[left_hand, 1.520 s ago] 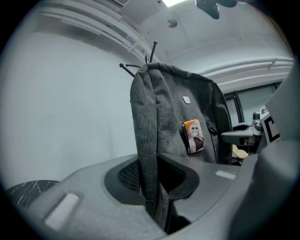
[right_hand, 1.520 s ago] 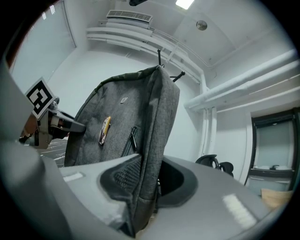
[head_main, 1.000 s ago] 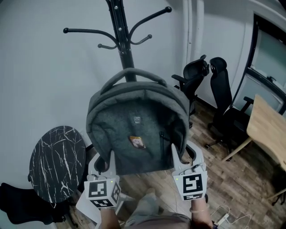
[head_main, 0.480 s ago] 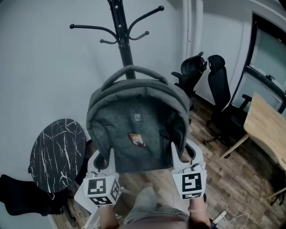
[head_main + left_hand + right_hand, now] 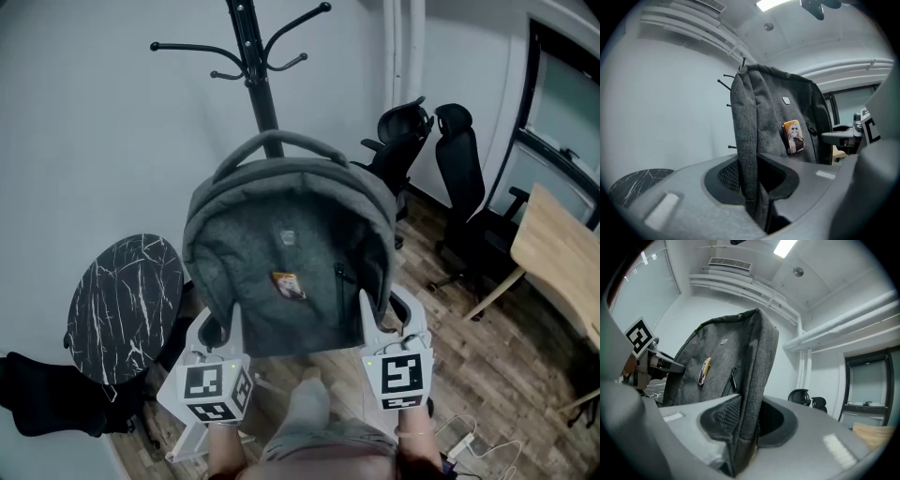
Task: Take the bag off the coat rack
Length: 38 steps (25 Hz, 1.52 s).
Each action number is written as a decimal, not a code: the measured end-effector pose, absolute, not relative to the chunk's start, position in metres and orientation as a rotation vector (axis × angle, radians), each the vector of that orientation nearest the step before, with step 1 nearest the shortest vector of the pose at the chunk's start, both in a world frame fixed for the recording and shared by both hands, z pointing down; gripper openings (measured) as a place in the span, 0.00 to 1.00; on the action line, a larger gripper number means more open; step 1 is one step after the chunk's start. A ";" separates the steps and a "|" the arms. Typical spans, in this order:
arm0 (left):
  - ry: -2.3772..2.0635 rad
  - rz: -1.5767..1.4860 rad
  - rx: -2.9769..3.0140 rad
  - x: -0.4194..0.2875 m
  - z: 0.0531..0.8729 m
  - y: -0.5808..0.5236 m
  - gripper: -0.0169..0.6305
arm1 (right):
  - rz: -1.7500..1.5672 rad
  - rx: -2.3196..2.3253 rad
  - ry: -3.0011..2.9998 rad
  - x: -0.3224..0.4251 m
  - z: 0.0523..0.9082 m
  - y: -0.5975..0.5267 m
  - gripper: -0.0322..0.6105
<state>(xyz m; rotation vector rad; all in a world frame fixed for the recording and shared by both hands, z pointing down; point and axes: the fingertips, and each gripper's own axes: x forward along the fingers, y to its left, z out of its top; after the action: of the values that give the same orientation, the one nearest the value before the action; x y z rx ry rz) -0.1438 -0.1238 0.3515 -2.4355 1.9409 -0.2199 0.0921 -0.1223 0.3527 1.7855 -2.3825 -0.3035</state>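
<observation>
Both the left hand-held gripper [image 5: 220, 328] and right hand-held gripper [image 5: 389, 319] clench the bag [image 5: 286, 272], seemingly off the rack [image 5: 255, 66]; next, carry it away evenly.

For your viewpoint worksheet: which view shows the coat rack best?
Head view: the coat rack shows pole and hooks above the bag. Left gripper view shows only hook tips; right gripper view shows none.

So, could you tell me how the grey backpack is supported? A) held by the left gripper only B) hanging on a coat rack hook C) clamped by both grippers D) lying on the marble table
C: the left gripper and right gripper each clamp a lower side of the backpack, clear of the coat rack hooks.
</observation>
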 end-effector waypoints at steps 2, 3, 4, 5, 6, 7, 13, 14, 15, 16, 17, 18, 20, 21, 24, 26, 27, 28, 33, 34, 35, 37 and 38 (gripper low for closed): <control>1.953 -0.228 -2.426 -0.140 0.353 -0.117 0.14 | -0.297 1.781 -2.390 0.096 0.355 -0.118 0.20; 1.960 -0.232 -2.422 -0.138 0.354 -0.115 0.15 | -0.292 1.779 -2.395 0.098 0.357 -0.116 0.20; 1.967 -0.236 -2.419 -0.136 0.355 -0.112 0.15 | -0.284 1.776 -2.397 0.099 0.358 -0.115 0.20; 1.972 -0.240 -2.418 -0.135 0.356 -0.112 0.15 | -0.275 1.774 -2.398 0.101 0.360 -0.115 0.20; 1.975 -0.245 -2.417 -0.134 0.356 -0.112 0.14 | -0.267 1.774 -2.397 0.102 0.361 -0.116 0.20; 1.979 -0.250 -2.417 -0.133 0.357 -0.112 0.15 | -0.260 1.773 -2.396 0.102 0.362 -0.117 0.20; 1.996 -0.278 -2.428 -0.134 0.367 -0.116 0.15 | -0.239 1.765 -2.389 0.101 0.372 -0.122 0.20; 1.997 -0.280 -2.430 -0.134 0.369 -0.117 0.15 | -0.236 1.763 -2.387 0.101 0.373 -0.123 0.20; 1.998 -0.281 -2.431 -0.134 0.370 -0.118 0.15 | -0.231 1.761 -2.385 0.101 0.374 -0.124 0.20; 2.000 -0.283 -2.433 -0.135 0.371 -0.119 0.14 | -0.224 1.758 -2.382 0.101 0.376 -0.125 0.20; 2.002 -0.284 -2.434 -0.135 0.372 -0.120 0.15 | -0.219 1.755 -2.381 0.100 0.377 -0.126 0.20; 2.004 -0.285 -2.436 -0.135 0.374 -0.122 0.14 | -0.216 1.754 -2.379 0.100 0.378 -0.127 0.20; 2.006 -0.291 -2.440 -0.135 0.376 -0.124 0.15 | -0.210 1.757 -2.377 0.100 0.381 -0.130 0.20; 2.006 -0.295 -2.442 -0.136 0.378 -0.125 0.15 | -0.204 1.759 -2.375 0.100 0.383 -0.131 0.20; 2.002 -0.305 -2.451 -0.137 0.381 -0.127 0.15 | -0.192 1.767 -2.369 0.097 0.386 -0.132 0.20; 2.003 -0.306 -2.457 -0.140 0.382 -0.128 0.15 | -0.189 1.769 -2.367 0.095 0.386 -0.134 0.20; 2.005 -0.306 -2.460 -0.141 0.382 -0.128 0.15 | -0.189 1.768 -2.365 0.093 0.385 -0.133 0.20; 2.006 -0.305 -2.462 -0.142 0.382 -0.128 0.15 | -0.189 1.765 -2.363 0.092 0.385 -0.133 0.20; 2.007 -0.287 -2.474 -0.148 0.382 -0.123 0.15 | -0.194 1.762 -2.349 0.086 0.383 -0.126 0.20; 2.006 -0.287 -2.478 -0.150 0.383 -0.121 0.14 | -0.193 1.763 -2.346 0.084 0.383 -0.124 0.20; 2.004 -0.287 -2.482 -0.152 0.383 -0.119 0.15 | -0.193 1.765 -2.342 0.082 0.383 -0.121 0.20; 1.996 -0.287 -2.491 -0.156 0.382 -0.115 0.15 | -0.190 1.769 -2.332 0.079 0.382 -0.116 0.20; 1.991 -0.288 -2.495 -0.157 0.382 -0.113 0.15 | -0.188 1.772 -2.327 0.078 0.382 -0.113 0.20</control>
<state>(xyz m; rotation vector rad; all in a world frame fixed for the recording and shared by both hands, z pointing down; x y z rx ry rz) -0.1570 -0.1128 0.3820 -2.4948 1.9908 -0.2876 0.0780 -0.1127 0.3822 1.7722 -2.3269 -0.1878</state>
